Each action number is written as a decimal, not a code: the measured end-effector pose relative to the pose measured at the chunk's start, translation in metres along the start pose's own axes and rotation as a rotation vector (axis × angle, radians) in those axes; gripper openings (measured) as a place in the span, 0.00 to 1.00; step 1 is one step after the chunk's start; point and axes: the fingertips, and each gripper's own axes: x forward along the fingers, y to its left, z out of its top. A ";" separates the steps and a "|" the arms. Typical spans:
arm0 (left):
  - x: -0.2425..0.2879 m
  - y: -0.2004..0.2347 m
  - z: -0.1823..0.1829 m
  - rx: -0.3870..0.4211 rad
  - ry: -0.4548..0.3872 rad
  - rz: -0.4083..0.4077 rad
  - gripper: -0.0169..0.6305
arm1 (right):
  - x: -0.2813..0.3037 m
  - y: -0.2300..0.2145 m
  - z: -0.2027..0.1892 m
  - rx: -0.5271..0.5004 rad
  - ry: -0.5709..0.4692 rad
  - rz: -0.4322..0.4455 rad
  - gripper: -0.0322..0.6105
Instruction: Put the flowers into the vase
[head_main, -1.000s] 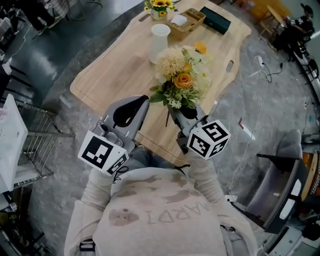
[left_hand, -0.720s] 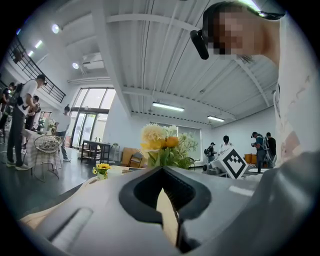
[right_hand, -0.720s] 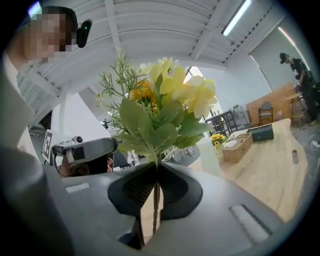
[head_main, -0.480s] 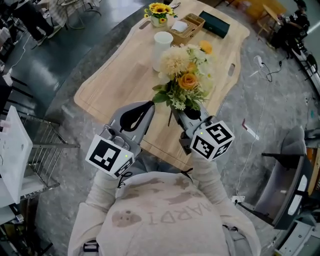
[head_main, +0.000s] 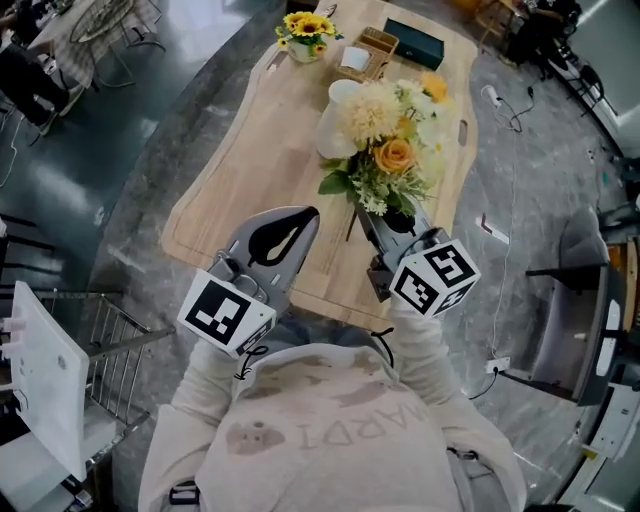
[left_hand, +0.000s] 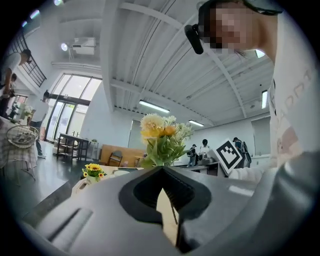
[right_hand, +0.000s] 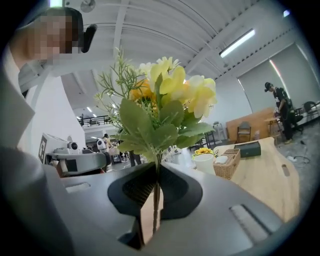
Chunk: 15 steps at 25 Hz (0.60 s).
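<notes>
A bouquet (head_main: 393, 155) of cream, yellow and orange flowers with green leaves stands upright above the near end of the wooden table (head_main: 250, 170). My right gripper (head_main: 385, 215) is shut on its stems; the thin stem (right_hand: 156, 200) runs down between the closed jaws. The white vase (head_main: 335, 115) stands mid-table, just beyond the blooms and partly hidden by them; it also shows as the white vase (right_hand: 205, 162) in the right gripper view. My left gripper (head_main: 303, 215) hovers beside the right one, shut and empty, with the bouquet (left_hand: 160, 137) ahead of its jaws.
At the table's far end stand a small sunflower pot (head_main: 303, 25), a wicker basket (head_main: 365, 55) and a dark box (head_main: 413, 42). A metal rack (head_main: 110, 340) is on the floor at left, a chair (head_main: 575, 300) and cables at right. People stand in the background.
Both grippers and the bouquet have shifted forward along the table toward the vase; the blooms now overlap the vase in the head view. The grip on the stems is unchanged.
</notes>
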 end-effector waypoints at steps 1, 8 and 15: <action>-0.003 0.005 0.000 0.002 0.002 -0.022 0.03 | 0.006 0.002 0.002 -0.006 -0.007 -0.021 0.12; -0.018 0.042 -0.003 -0.025 -0.002 -0.126 0.03 | 0.041 0.012 0.020 -0.051 -0.060 -0.131 0.12; -0.014 0.062 -0.007 -0.064 -0.015 -0.152 0.03 | 0.063 -0.004 0.057 -0.106 -0.132 -0.197 0.12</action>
